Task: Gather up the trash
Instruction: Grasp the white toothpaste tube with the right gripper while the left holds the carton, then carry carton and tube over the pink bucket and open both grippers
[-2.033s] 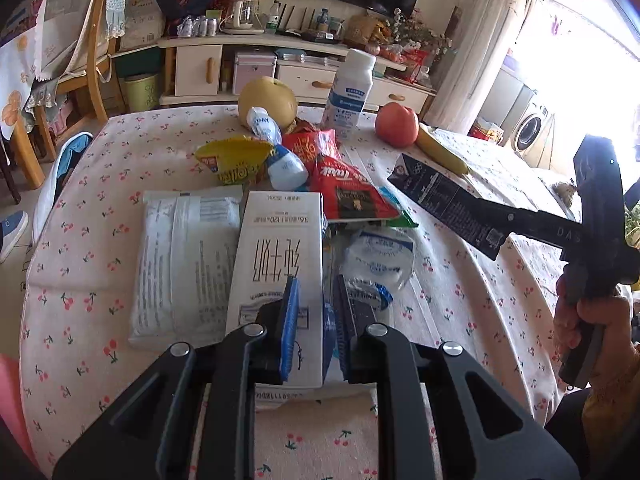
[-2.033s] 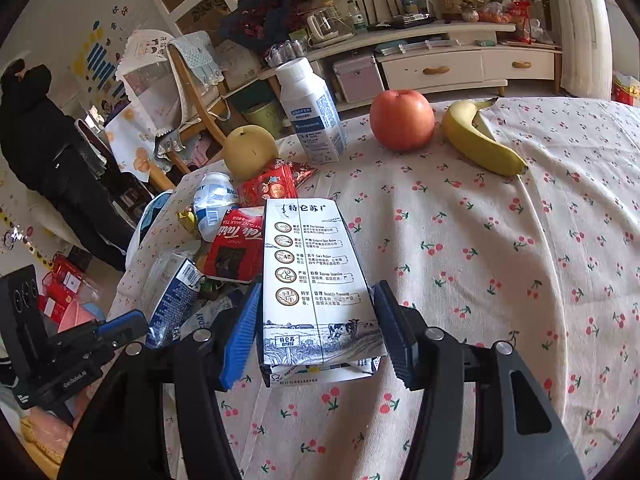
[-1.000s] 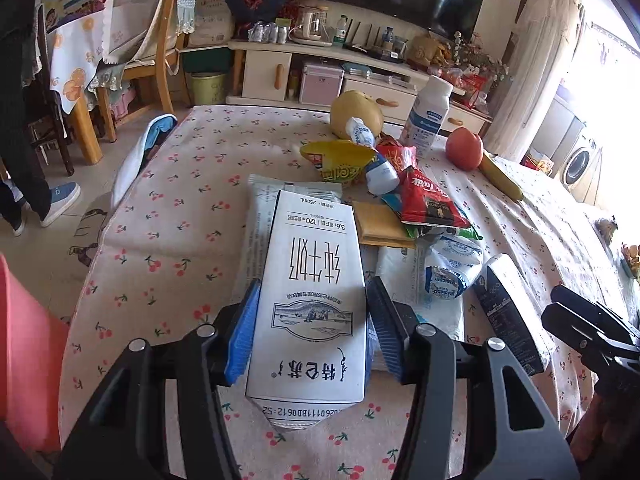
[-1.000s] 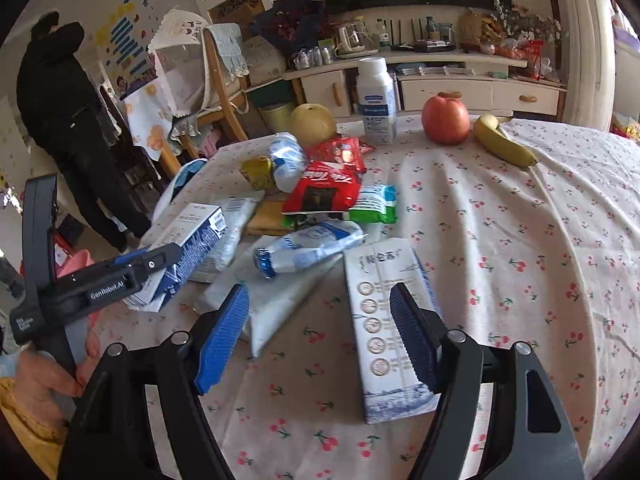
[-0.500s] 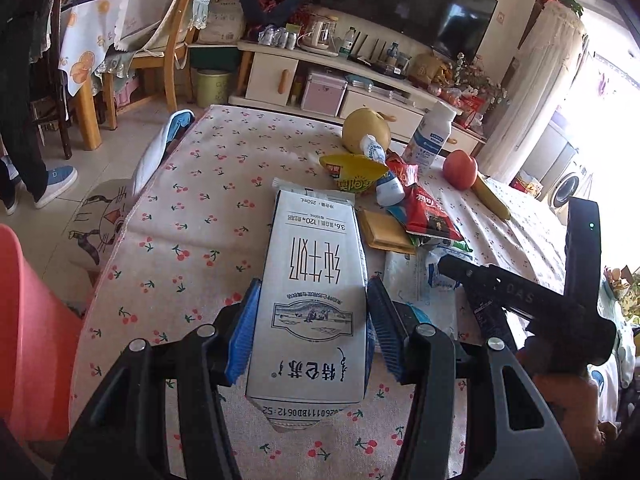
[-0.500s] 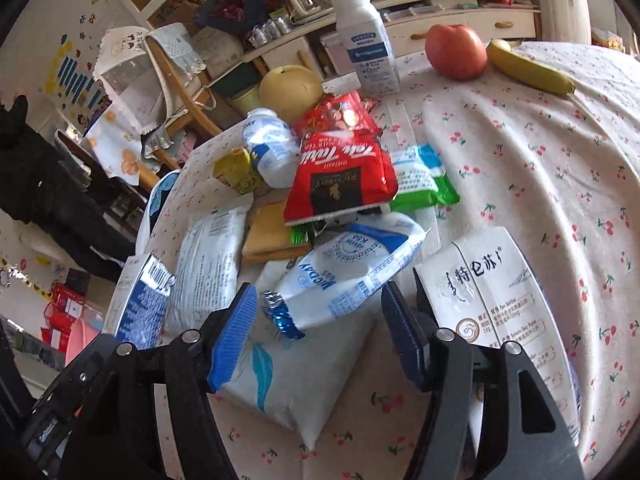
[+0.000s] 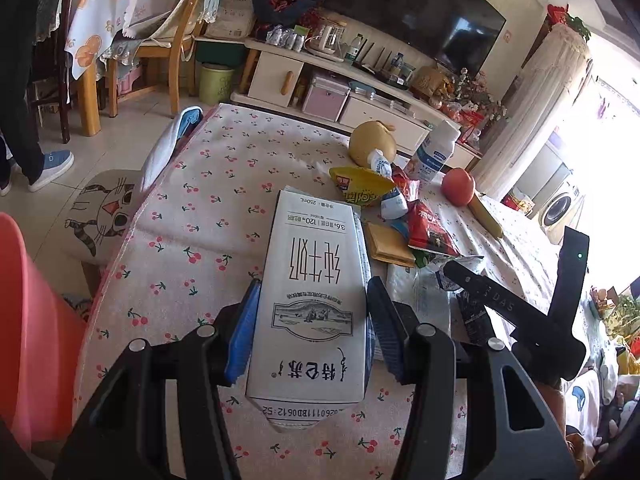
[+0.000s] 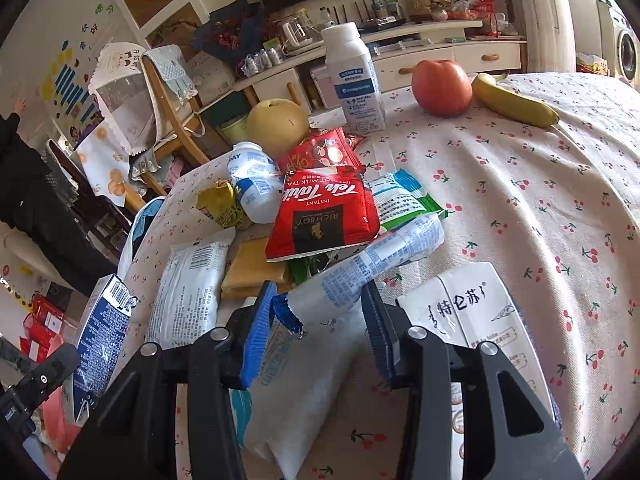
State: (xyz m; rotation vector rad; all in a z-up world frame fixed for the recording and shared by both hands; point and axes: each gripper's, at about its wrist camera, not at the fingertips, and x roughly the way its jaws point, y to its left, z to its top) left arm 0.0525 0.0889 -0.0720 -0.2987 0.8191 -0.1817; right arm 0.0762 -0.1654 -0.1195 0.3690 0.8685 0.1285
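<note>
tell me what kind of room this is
Most likely a home living and dining room. A large television hangs above a low media cabinet, a wooden chair stands nearby, and the table wears a cherry-print tablecloth strewn with food wrappers and fruit.

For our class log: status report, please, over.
Left hand-held gripper shut on milk carton. Right hand-held gripper open around blue-and-white wrapper. Second carton alongside.

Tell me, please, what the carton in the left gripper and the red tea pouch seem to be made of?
Milk carton: coated paperboard by the look, matte white print, sharp folded edges, flattened end seam. Red tea pouch: probably plastic or foil laminate, glossy with glare, wrinkled, a crimped bottom edge.
</note>
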